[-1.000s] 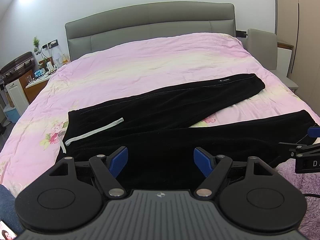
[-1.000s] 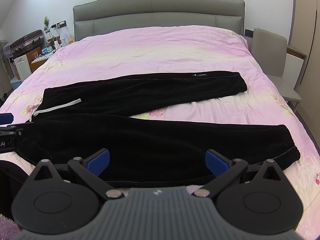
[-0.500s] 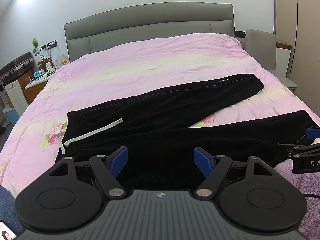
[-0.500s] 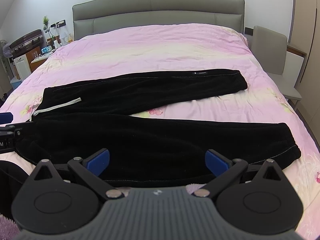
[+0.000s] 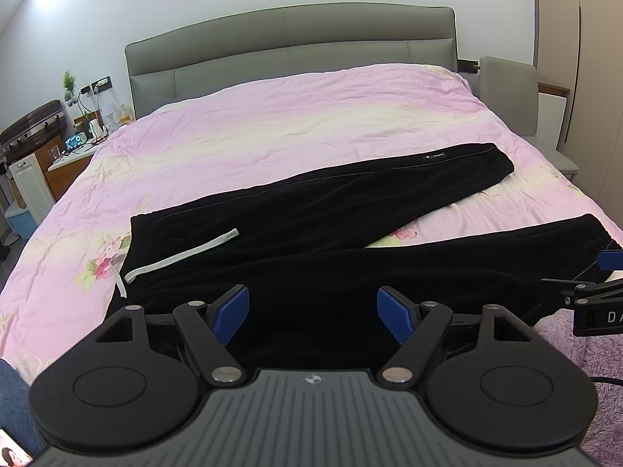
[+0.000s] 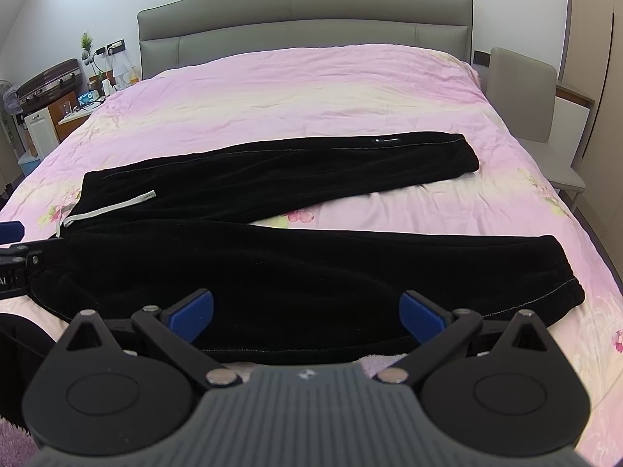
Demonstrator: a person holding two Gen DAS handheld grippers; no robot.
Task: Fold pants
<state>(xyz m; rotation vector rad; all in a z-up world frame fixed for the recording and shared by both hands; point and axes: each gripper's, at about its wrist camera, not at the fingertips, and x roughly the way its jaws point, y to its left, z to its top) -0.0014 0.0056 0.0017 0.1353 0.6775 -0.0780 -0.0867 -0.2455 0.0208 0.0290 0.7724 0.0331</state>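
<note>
Black pants (image 5: 311, 233) lie flat on the pink bedspread (image 5: 292, 124), waistband to the left, both legs running to the right and spread apart in a V. A white drawstring (image 5: 183, 253) lies on the waist area. My left gripper (image 5: 313, 309) is open and empty, hovering over the near edge of the pants by the waist. My right gripper (image 6: 305, 311) is open and empty, over the near leg (image 6: 350, 268). The far leg (image 6: 311, 167) ends in a cuff at the right. Each gripper shows at the edge of the other's view.
A grey padded headboard (image 5: 292, 46) stands at the back. A cluttered nightstand (image 5: 74, 148) and a suitcase (image 5: 31, 124) are at the left. A grey chair (image 6: 525, 93) stands at the bed's right side. A purple fluffy rug (image 5: 584, 350) lies near the foot.
Both grippers have drifted slightly forward over the pants. The pants have not moved. Both stay open.
</note>
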